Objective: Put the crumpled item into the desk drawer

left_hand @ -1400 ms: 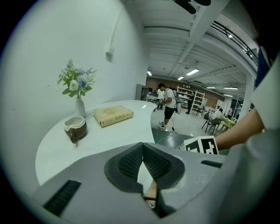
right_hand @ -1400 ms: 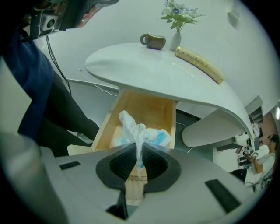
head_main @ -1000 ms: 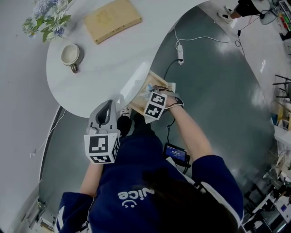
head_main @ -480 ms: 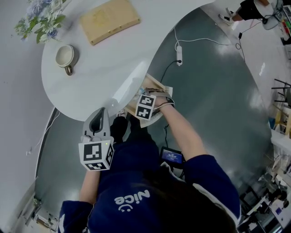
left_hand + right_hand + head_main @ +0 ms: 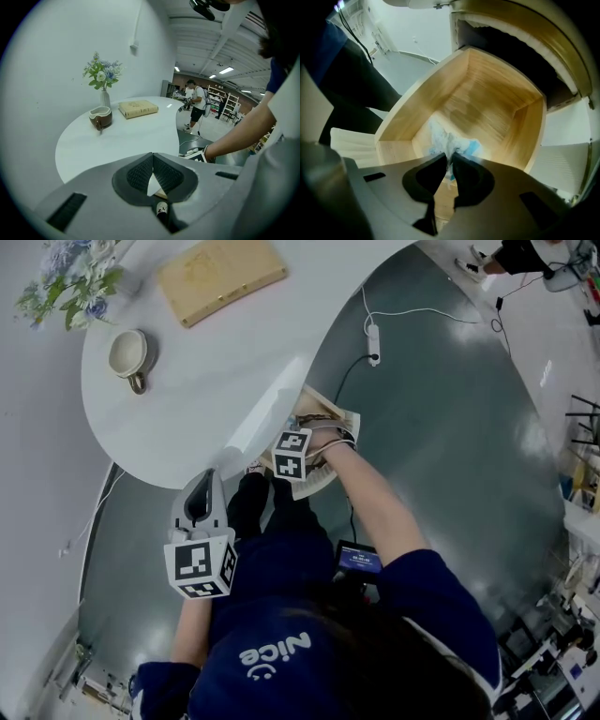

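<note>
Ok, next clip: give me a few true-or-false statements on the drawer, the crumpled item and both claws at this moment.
1. The right claw is shut on the crumpled item. True.
2. The drawer is closed. False: it stands open, and the right claw holds the item inside its wooden walls.
3. The left claw grips the mug. False: it is shut and empty; the mug stands apart on the table.
4. A book lies on the table. True.
</note>
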Demonstrator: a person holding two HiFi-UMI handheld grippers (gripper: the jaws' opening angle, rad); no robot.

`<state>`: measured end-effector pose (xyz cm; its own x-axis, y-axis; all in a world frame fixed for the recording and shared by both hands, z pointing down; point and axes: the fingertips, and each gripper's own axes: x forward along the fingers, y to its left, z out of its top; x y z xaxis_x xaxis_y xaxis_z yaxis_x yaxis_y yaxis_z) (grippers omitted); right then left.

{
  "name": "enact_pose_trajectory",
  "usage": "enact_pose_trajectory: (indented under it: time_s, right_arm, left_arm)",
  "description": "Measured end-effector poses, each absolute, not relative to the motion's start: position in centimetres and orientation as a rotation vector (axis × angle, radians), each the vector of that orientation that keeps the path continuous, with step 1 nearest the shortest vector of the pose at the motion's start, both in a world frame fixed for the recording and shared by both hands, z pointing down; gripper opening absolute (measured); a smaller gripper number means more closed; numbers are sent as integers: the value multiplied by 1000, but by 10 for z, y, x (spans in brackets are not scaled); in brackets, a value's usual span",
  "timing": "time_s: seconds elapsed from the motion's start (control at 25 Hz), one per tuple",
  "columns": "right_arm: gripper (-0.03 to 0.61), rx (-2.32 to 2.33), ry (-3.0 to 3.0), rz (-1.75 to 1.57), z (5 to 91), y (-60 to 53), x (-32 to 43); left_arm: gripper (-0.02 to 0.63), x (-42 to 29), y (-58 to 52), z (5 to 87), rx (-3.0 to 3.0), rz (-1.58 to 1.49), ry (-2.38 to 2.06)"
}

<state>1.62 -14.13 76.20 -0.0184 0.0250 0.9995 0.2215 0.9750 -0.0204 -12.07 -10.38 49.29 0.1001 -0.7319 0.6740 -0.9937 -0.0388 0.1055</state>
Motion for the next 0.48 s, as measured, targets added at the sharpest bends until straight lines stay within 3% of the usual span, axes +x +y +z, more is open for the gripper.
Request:
enact_pose_trajectory:
  time_s: [0.48]
  right_arm:
    - [52, -306, -1491, -231, 790, -140, 21]
  left_arm:
    - [3, -120, -94, 502, 1810, 649, -1664]
